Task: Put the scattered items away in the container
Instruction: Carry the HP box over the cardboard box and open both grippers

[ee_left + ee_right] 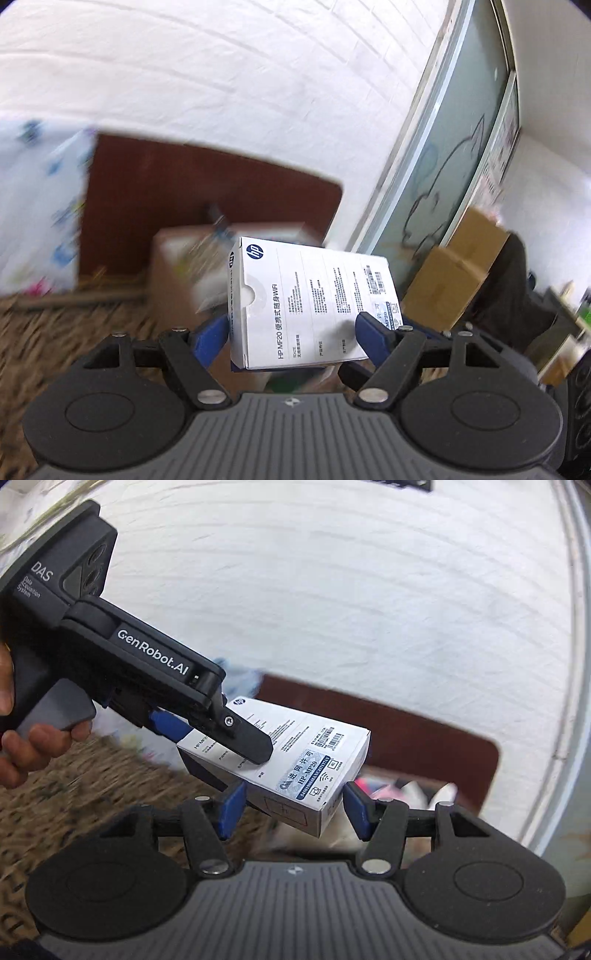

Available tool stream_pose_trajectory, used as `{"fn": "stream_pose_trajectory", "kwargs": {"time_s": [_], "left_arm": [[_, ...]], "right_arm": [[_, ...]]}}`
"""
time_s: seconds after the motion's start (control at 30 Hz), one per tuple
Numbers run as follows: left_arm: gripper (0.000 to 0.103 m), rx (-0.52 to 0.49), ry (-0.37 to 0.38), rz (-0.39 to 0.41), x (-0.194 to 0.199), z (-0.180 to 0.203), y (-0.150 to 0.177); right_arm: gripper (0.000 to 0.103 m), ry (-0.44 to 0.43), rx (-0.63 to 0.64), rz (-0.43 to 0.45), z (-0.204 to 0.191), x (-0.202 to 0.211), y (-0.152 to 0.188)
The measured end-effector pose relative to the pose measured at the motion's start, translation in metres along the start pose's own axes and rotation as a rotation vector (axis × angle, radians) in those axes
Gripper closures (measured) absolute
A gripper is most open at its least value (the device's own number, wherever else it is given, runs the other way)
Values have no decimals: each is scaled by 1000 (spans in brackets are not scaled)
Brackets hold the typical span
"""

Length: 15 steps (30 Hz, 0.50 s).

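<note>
My left gripper (291, 332) is shut on a white HP WiFi box (310, 299) and holds it in the air. In the right wrist view the same box (295, 764) hangs from the left gripper (218, 734), whose black finger presses its top face. My right gripper (291, 805) is open, its blue pads either side of the box's near end, not clamped on it. A cardboard container (177, 269) with blurred items inside stands on the floor behind the box; its contents also show in the right wrist view (406, 794).
A dark red board (207, 184) leans on the white wall. A patterned brown rug (55, 332) covers the floor. Brown cardboard boxes (454, 273) stand at the right below a glass panel (461, 129). A white patterned bag (37, 203) is at the left.
</note>
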<state>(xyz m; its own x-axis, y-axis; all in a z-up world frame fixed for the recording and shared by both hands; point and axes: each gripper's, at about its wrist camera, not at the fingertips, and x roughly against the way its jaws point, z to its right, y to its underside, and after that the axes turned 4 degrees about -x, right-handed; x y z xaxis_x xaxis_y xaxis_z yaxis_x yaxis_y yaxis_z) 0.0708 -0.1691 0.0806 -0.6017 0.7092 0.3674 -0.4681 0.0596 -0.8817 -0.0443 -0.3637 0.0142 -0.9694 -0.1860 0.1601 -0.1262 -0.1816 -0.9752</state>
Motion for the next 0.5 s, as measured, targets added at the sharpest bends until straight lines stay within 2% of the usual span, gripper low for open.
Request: {"fn": "stream_pose_trajectory", "kwargs": {"time_s": [0.13,0.23,0.3,0.37,0.43,0.47,0.5], "left_arm": [[25,11,40,7,-49,15,-44],[25,9,33,-2,-90,18,-59],[23,-22,-4,-15,-117,17,-56],[15,-40,-34,-66,-140,8,-43],[12,6,-77,-141,-153,-5,-26],[12,36,-74,-160,-153,-13,-17],[12,47,-59,-158,-150,-18,-10]], "right_arm": [[46,84,-54,43,47,-20,-23],[46,134,-103,44,78,-41,-27],[46,150,-140,23,95,-59,-20],[45,160,-192,-29,112,-81,-6],[45,187,-213,-125,119,-108,15],[45,208,-212,-159,120,-112,24],[41,204,-212,-140,120,-109,32]]}}
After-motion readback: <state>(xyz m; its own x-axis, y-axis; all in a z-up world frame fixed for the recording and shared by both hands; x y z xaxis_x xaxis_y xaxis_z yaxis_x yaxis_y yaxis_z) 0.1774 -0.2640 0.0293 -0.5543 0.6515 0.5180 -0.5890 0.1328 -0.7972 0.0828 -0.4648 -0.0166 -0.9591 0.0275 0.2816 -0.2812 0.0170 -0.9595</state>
